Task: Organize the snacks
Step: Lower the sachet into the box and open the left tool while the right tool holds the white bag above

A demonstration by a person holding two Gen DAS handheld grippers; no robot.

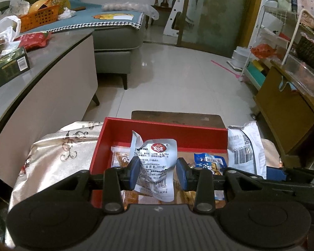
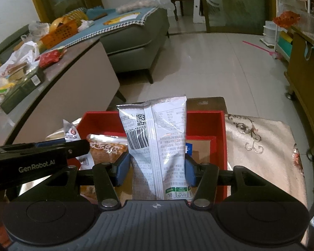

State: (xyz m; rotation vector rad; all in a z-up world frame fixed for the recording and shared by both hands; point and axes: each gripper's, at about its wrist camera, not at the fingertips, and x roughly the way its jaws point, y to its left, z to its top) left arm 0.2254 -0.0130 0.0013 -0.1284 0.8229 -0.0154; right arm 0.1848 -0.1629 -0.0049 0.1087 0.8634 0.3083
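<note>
1. A shallow red rectangular cardboard tray sits on a small stand draped with a shiny cream cloth bearing scroll embroidery.
2. Inside the tray, at the left, lies an orange-brown snack packet; at the right lies a blue snack packet.
3. The left gripper is clamped on a small crumpled silver foil pouch with a round red logo, held above the tray's middle.
4. The right gripper is closed on a tall white plastic snack bag with a barcode and QR code, held upright over the tray, just right of the left gripper.
5. Beyond the stand, the pale tiled floor stretches to a grey sofa.
</note>
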